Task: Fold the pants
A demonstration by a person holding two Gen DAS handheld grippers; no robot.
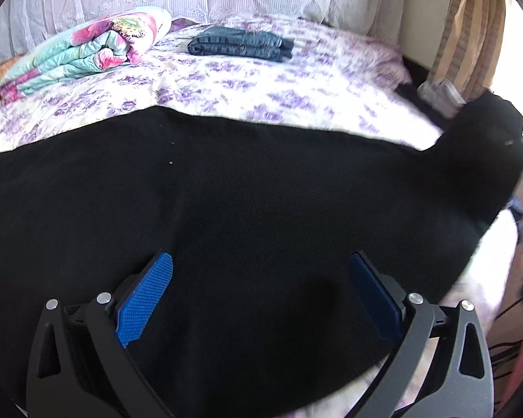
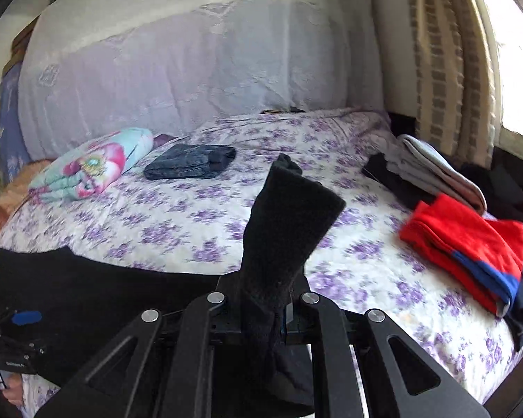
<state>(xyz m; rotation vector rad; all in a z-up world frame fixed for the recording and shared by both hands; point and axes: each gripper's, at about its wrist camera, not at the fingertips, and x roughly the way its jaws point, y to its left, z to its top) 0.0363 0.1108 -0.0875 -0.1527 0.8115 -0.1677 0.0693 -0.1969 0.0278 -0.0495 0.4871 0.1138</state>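
while right claw (image 2: 261, 299) pinches pants (image 1: 226, 209) end | left claw (image 1: 261, 292) spread | bed (image 2: 366, 278) edge near

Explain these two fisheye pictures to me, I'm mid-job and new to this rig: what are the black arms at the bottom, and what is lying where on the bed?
There is no robot arm here: a person carries a two-finger gripper in each hand, with a camera on each looking forward along its fingers.

The left wrist view shows the left gripper, open, its blue pads apart above the black pants spread on the flowered bedspread.

The right wrist view shows the right gripper shut on one end of the black pants, lifted off the bed.

Farther back lie folded jeans and a rolled floral quilt. At the right are a red garment and a grey folded pile.
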